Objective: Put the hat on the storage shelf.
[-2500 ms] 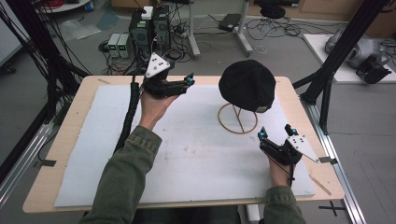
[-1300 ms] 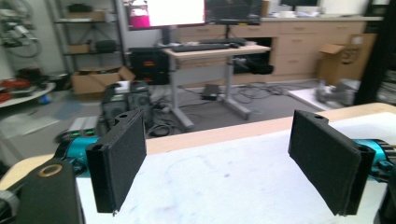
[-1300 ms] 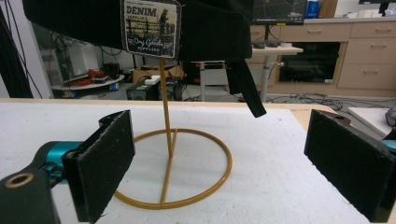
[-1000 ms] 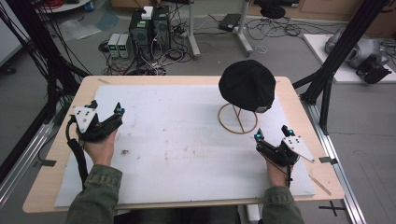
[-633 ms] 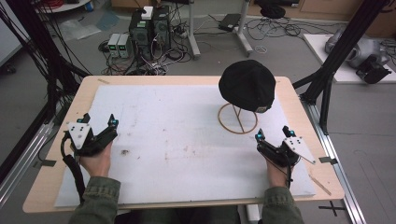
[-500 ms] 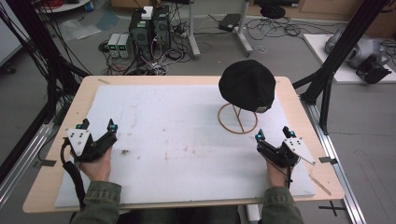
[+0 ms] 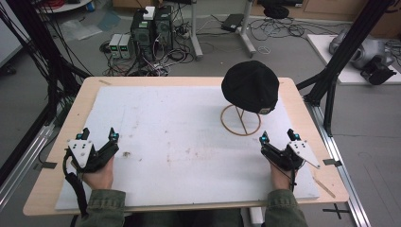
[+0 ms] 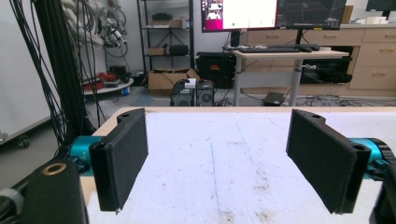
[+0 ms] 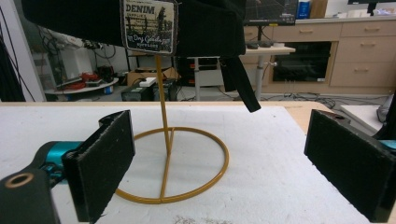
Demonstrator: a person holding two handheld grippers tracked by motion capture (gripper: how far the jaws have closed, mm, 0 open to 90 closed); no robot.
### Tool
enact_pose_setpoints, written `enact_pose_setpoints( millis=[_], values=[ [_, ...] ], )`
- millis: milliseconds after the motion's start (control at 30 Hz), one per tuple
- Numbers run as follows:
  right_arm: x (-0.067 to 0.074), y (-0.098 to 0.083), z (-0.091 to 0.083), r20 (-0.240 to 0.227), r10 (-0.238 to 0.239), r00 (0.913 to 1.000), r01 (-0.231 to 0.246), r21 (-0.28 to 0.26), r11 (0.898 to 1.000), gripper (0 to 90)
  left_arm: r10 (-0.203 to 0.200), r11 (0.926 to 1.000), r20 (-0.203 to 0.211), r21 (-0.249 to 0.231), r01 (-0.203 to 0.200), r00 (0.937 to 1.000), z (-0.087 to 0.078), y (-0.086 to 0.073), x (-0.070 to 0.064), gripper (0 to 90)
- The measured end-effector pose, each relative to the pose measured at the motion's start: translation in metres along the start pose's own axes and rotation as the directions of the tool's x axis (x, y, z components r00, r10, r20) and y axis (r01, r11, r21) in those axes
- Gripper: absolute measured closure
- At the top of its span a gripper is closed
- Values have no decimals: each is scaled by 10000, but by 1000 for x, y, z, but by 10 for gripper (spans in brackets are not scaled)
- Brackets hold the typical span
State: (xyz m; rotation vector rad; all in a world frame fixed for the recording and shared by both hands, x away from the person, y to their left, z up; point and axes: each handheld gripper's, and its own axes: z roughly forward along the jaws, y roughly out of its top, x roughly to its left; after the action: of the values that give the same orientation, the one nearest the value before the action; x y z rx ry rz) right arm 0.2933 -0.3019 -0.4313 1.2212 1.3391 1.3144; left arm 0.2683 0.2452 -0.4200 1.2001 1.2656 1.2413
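- Left tool (image 7: 98,137) has pulled back from the far middle of the surface, up by the hat, to the near left corner; now low over the white foam sheet (image 7: 189,142), jaws wide apart, nothing between them.
- Right tool (image 7: 278,138) has barely shifted; sits at near right, jaws also spread, empty, aimed at the stand.
- Judgement: both tools parked and apart from the hat, so the placing of the hat looks finished, or a rest pose.
- Black fabric cap (image 7: 250,85) sits on top of the thin yellow wire stand (image 7: 241,124), far right part of the surface, well apart from the left tool, near the right one.
- In the right gripper view the cap (image 9: 205,23) hangs overhead, a square "DENIM" patch (image 9: 148,24) faces the camera, a black strap (image 9: 238,81) dangles down.
- Stand is a ring base (image 9: 187,186) with an upright rod; the cap looks slightly tilted, seated steady.
- Wooden surface (image 7: 75,99) edge bare around the sheet.
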Motion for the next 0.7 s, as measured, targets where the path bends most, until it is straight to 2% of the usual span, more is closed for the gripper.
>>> enact_pose_setpoints(
  millis=[67, 100, 233, 333, 500, 700],
  values=[
    [1, 0, 0, -24, 125, 9999, -125, 89, 9999, 77, -68, 10000, 25, 17, 68, 10000, 0, -1, 1, 211],
    [0, -1, 1, -34, -17, 10000, 17, 80, 10000, 77, -58, 10000, 42, 54, 58, 10000, -1, -1, 2, 211],
    [1, -1, 1, -157, -21, 9999, 24, 179, 9998, 78, -308, 9995, 104, 30, 307, 9995, -1, -3, 4, 210],
    [1, -1, 0, -153, -11, 9999, 14, 157, 9999, 77, -299, 9995, 50, 97, 298, 9995, -2, -5, 6, 210],
    [-1, -1, -3, -105, 5, 9999, -3, 202, 9998, 77, -507, 9985, 201, 212, 503, 9985, 0, -7, 7, 210],
    [-4, -2, -6, -45, -20, 10000, 22, 246, 9997, 78, -493, 9987, 235, 170, 490, 9985, 1, -6, 6, 210]
  ],
)
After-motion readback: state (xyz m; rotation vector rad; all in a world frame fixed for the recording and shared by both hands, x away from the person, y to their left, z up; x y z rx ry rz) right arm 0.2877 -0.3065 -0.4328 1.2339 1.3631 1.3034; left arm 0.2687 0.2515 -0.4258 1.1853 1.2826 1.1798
